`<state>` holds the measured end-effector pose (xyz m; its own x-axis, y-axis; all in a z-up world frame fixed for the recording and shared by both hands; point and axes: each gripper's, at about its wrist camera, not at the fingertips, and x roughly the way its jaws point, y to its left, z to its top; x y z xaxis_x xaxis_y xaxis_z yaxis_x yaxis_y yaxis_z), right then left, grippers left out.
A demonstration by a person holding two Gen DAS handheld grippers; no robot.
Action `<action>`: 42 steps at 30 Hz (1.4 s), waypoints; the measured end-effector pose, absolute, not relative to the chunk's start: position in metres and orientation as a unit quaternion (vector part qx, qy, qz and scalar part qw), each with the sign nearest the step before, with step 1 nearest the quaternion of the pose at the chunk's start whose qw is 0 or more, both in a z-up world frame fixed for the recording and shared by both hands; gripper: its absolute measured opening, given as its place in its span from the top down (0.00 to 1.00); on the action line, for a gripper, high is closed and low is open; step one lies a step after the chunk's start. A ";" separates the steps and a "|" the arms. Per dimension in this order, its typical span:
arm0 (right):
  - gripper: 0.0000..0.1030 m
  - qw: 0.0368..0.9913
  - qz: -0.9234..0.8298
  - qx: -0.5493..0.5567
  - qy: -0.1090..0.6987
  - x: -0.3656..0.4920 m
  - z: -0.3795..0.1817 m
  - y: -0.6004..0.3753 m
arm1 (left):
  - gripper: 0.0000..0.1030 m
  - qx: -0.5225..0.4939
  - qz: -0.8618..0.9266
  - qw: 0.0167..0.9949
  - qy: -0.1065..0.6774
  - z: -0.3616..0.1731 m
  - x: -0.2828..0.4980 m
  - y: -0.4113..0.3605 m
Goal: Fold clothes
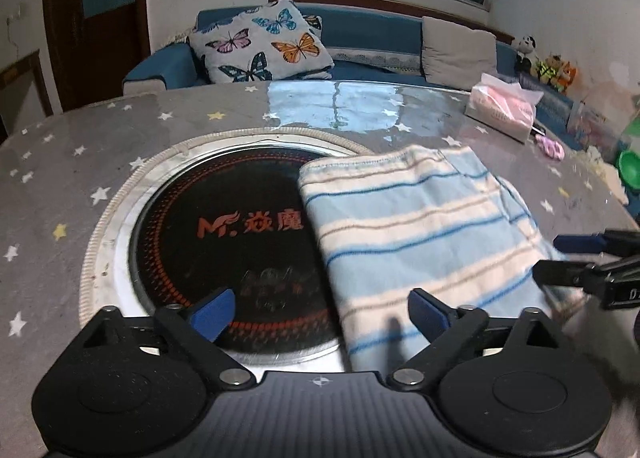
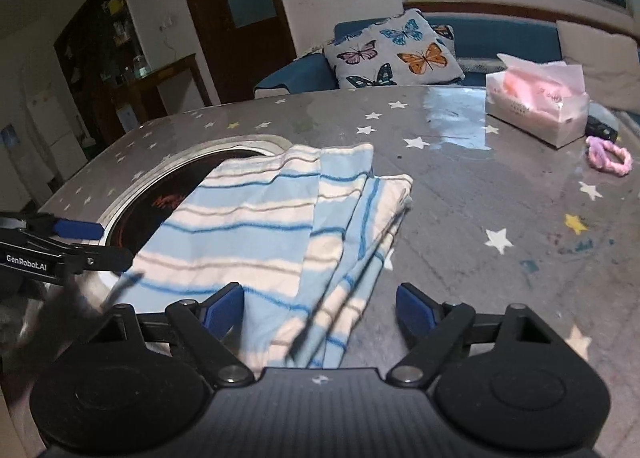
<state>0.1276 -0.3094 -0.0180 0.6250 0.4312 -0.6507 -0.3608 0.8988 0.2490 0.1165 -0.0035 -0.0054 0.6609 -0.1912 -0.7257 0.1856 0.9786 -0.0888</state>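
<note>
Striped cloth (image 1: 420, 225) lies partly folded on the star-patterned table (image 1: 60, 185), its left side overhanging the round cooktop inset (image 1: 224, 234), with loose layers bunched along its right edge. The left gripper (image 1: 320, 312) and right gripper (image 2: 320, 308) both hover over the near hem with fingers spread apart, holding nothing. A pinch that catches only the top layer would likely drag the stack askew, and the glossy inset may let the fabric slide.

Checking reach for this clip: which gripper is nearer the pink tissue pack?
Right. The right gripper sits at the striped cloth's right edge, on the same side as the tissue pack. The left gripper is over the cloth's other edge, by the inset cooktop.
</note>
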 end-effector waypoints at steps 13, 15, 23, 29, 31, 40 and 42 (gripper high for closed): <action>0.51 0.902 0.164 0.081 0.391 0.149 -0.021 -0.299 | 0.37 -0.040 -0.126 0.891 0.435 -0.021 0.153 -0.011; 0.54 0.902 0.164 0.082 0.392 0.151 -0.021 -0.299 | 0.40 -0.043 -0.129 0.891 0.434 -0.022 0.154 -0.011; 0.60 0.901 0.161 0.095 0.392 0.153 -0.021 -0.300 | 0.58 -0.048 -0.140 0.889 0.433 -0.021 0.156 -0.015; 0.71 0.898 0.162 0.114 0.393 0.153 -0.023 -0.300 | 0.72 -0.050 -0.136 0.890 0.432 -0.020 0.158 -0.018; 0.76 0.898 0.163 0.119 0.392 0.151 -0.022 -0.300 | 0.78 -0.051 -0.133 0.891 0.431 -0.020 0.158 -0.018; 0.85 0.896 0.172 0.135 0.387 0.141 -0.018 -0.294 | 0.92 -0.059 -0.117 0.906 0.402 -0.010 0.141 -0.011; 0.85 0.895 0.179 0.132 0.387 0.138 -0.015 -0.288 | 0.92 -0.070 -0.114 0.908 0.398 -0.006 0.135 -0.002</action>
